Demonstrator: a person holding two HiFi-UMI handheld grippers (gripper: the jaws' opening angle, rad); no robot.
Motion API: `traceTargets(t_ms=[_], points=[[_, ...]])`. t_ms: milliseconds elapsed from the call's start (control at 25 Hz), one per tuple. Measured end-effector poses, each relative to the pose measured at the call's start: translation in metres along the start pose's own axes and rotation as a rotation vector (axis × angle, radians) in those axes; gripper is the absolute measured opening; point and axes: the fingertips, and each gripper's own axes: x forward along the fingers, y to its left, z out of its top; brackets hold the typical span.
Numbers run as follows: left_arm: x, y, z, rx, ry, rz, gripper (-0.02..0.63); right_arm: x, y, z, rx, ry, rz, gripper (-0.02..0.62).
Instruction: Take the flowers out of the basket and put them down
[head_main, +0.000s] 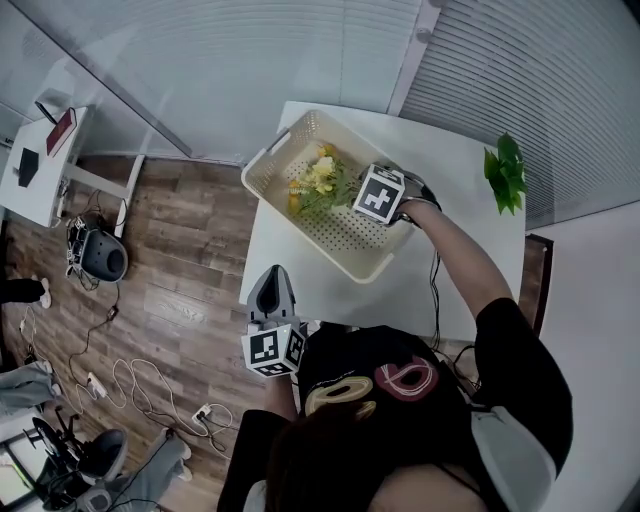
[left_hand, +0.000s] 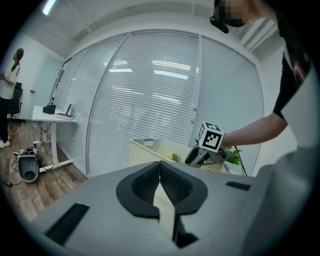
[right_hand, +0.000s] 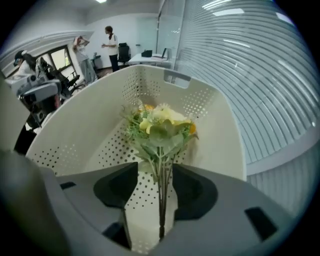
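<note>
Right gripper view | right gripper (right_hand: 155, 185) parted astride thin-stemmed flowers (right_hand: 162, 125) | perforated basket (right_hand: 90, 135) | left gripper (left_hand: 160, 176) closed, empty

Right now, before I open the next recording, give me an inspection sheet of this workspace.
Surface: white table.
Job's things: cream basket on the table; flowers lying inside it.
Clutter: green sprig near the table's right edge, apart from the basket.
Grippers: right gripper open inside the basket, flower stems between its fingers, not pinched; left gripper shut, empty, by the table's near edge.
Cables: loose cables on the wooden floor; one cord beside the person's right arm.
Surroundings: desk, glass walls with blinds, people far off.
</note>
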Motion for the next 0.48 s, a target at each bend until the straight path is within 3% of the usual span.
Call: traceTargets(t_ms=[120, 240, 480], points=[[0.002, 0.002, 0.0, 0.035, 0.008, -0.002, 0.017, 0.011, 0.003, -0.006, -0.057, 0.064, -0.01, 0.219], [0.005, -0.001, 0.0, 0.061, 0.013, -0.019, 0.017, 0.019, -0.001, -0.009, 0.001, 0.082, -0.005, 0.219], [0.007, 0.009, -0.006, 0.01, 0.021, -0.008, 0.017, 0.027, -0.004, -0.015, 0.096, 0.104, 0.008, 0.208]])
